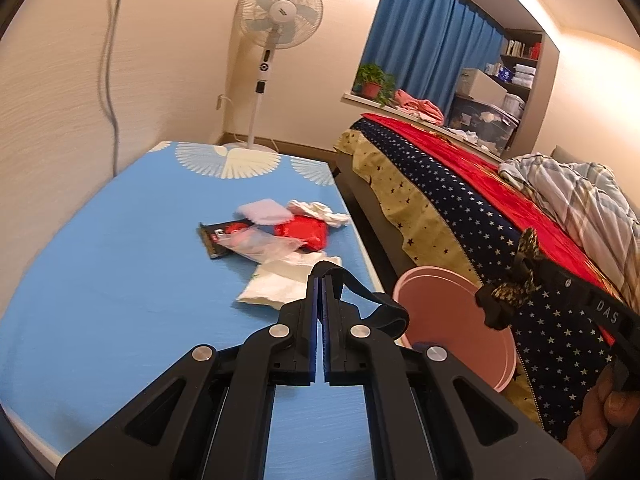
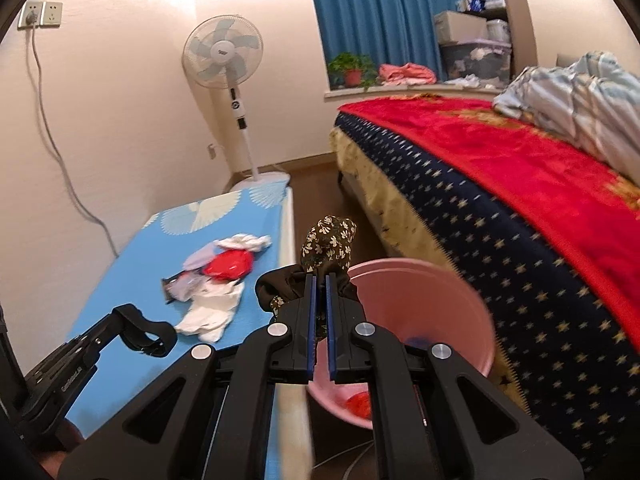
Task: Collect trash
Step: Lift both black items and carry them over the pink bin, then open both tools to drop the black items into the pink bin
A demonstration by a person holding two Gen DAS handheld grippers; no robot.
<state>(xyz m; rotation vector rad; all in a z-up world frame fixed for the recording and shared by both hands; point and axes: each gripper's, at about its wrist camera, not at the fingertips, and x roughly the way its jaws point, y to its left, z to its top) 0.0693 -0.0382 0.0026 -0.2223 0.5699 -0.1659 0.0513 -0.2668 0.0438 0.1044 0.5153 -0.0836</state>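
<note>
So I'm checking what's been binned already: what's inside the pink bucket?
Inside the pink bucket a crumpled red piece lies on the bottom, with something small and blue higher up. The right gripper covers the rest of the bottom.

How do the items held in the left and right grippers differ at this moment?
The left gripper pinches a plain black strap that curls into a loop; the right gripper pinches a bunched floral fabric piece with black trim. The strap hangs over the blue table, while the fabric sits above the pink bin. Both grippers are shut on soft, dark items.
</note>
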